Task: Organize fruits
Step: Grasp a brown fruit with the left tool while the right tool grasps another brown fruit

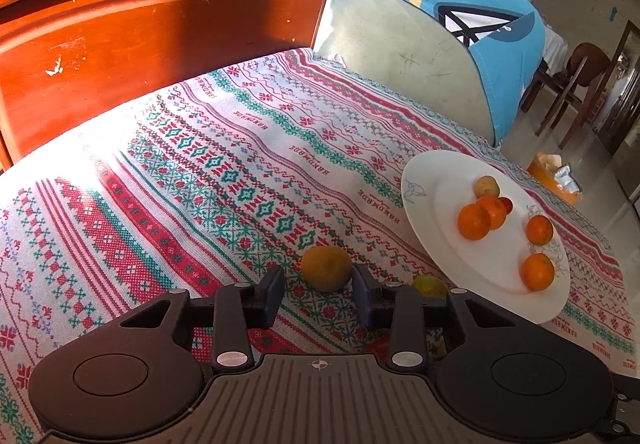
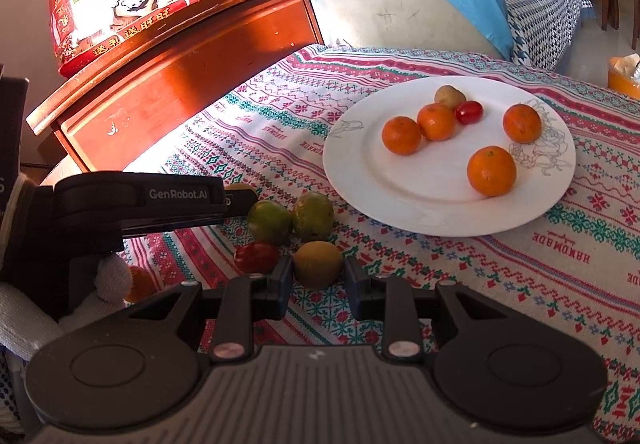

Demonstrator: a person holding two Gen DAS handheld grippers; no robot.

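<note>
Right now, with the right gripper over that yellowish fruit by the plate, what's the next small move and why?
Probably close the right gripper on the yellow-green fruit: its open fingers already flank it on the tablecloth, and the white plate with oranges sits just beyond.

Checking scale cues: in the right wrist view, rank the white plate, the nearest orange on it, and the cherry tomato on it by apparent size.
1. White plate, largest.
2. Nearest orange.
3. Cherry tomato, smallest, though farther from the camera.

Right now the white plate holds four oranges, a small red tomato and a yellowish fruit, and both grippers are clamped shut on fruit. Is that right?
Not quite. The plate holds those fruits, but each wrist view shows open jaws: the left gripper and right gripper each only bracket a yellow-green fruit on the cloth, with gaps either side.
</note>
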